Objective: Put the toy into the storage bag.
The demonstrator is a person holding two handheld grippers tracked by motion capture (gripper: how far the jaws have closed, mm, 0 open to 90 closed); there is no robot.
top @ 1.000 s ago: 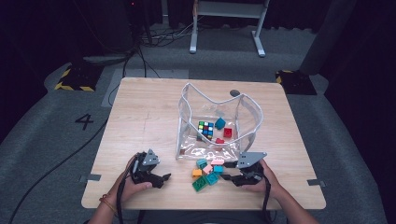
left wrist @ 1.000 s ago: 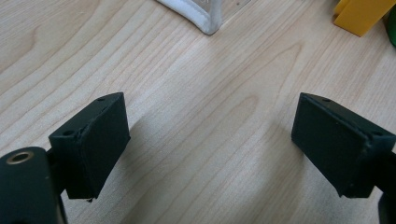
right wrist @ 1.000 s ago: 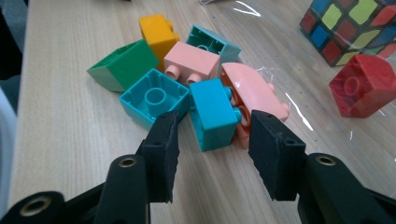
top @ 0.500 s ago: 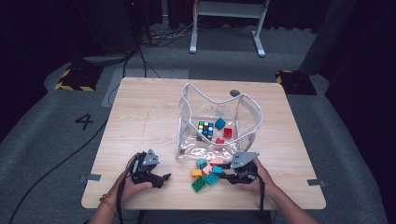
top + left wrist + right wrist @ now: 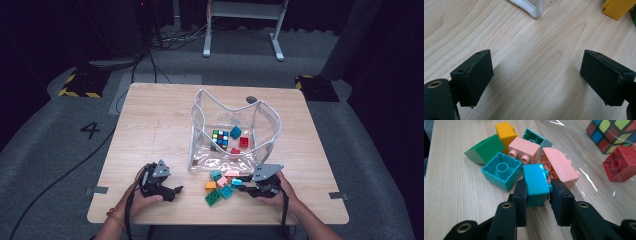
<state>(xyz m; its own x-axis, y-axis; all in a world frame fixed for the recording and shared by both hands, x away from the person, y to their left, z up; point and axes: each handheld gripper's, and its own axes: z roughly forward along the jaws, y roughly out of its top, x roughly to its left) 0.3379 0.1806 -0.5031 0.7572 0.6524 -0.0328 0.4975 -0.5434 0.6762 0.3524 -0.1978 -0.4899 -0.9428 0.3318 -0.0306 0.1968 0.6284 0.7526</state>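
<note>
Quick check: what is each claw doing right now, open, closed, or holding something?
Left claw: open, nothing between its jaws.
Right claw: closed on a turquoise brick.

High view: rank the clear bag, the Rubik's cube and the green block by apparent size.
1. Clear bag, by far the largest.
2. Rubik's cube and green block look much alike; I won't rank them.
</note>
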